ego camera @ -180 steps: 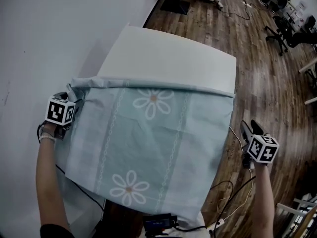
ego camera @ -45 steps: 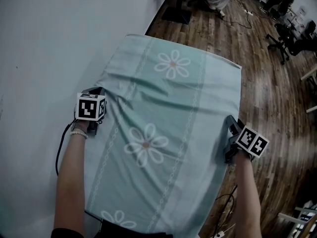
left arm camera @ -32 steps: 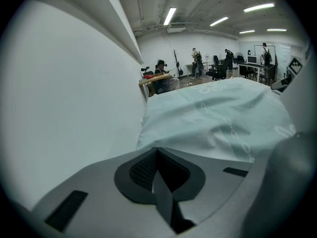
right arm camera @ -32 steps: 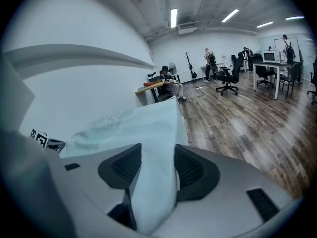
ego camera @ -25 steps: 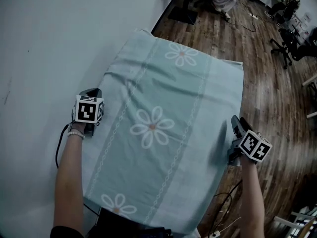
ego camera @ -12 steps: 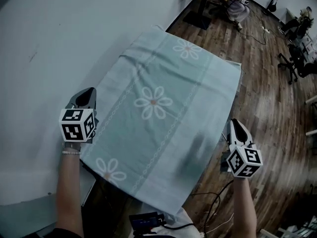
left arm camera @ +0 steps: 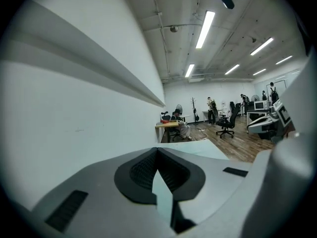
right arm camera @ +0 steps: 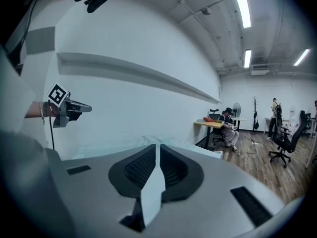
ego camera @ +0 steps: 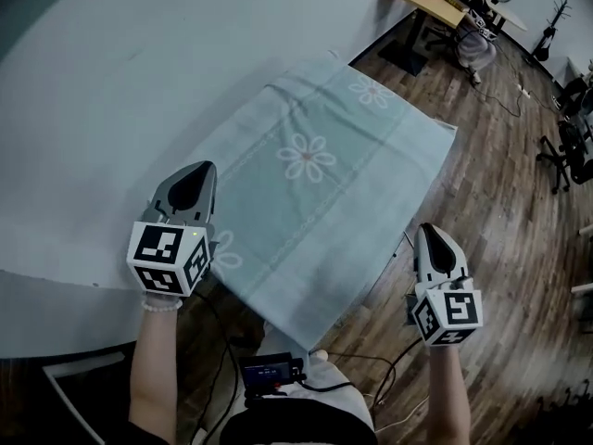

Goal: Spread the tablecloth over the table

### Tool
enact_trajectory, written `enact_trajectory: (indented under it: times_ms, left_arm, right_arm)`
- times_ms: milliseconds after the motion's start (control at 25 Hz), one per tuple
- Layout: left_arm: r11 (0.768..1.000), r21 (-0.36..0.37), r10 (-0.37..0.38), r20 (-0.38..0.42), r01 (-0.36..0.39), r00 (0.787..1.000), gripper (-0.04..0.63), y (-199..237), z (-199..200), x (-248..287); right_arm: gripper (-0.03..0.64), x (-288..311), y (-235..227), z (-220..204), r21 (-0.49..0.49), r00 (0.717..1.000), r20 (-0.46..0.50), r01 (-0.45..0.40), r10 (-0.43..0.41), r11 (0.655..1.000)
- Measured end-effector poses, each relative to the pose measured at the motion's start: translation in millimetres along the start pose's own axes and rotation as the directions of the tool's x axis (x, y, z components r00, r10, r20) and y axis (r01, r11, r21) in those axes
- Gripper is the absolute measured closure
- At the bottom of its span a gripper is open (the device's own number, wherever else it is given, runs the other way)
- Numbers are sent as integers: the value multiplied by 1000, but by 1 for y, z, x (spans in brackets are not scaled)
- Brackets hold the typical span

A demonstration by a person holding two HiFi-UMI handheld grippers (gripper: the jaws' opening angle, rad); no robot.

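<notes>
Two grippers in your hands beside the table's near corners, left gripper (ego camera: 202, 169) clenched empty, right gripper (ego camera: 429, 230) just closing, nothing between, daisy-print tablecloth (ego camera: 320, 179) covering the table.

Soft matt cloth tablecloth (ego camera: 315, 184); glossy wooden floor (ego camera: 500, 202).

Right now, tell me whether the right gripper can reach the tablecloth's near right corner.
Probably yes: the right gripper hangs just beside the tablecloth, nothing between it and that corner. Its jaws have just been closing, empty, so they must reopen.
</notes>
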State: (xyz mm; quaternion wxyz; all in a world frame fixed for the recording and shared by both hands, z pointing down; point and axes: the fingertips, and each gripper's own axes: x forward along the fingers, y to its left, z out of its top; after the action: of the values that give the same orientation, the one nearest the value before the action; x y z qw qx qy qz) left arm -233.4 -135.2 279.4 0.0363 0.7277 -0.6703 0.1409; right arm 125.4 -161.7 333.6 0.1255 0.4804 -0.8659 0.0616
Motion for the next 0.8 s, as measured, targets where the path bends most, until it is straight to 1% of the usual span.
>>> enact_trajectory:
  times_ms: [160,320,480,640,720,800]
  left_arm:
    - [1000,24,-2,47,1,999,583,-34,19,-54]
    - [998,56,-23,90,18,996,583,-69,30,-94]
    - [994,103,-32,96,23,995,583,-95,29,-132]
    - [996,80,-53,82,46,995,583,-117,21,-165]
    - [997,62,-59,63,55,996,583,-126,18,-177]
    - [998,41,-60,64,57,996,583,-132,17,-185]
  right_arm:
    - [568,-29,26,19,-69,995,59,-74,78,995]
    - [568,-57,40,32,-59,991,90,-94,99,994]
    - [569,-80,61,35,-83,983,103,-145,153,986]
    - [569,-101,77,38,-105,971,114,-197,209,975]
    - [569,-110,84,39,-110,968,119,-208,220,972]
    - [569,-116,89,40,-118,966,125,-213,227,970]
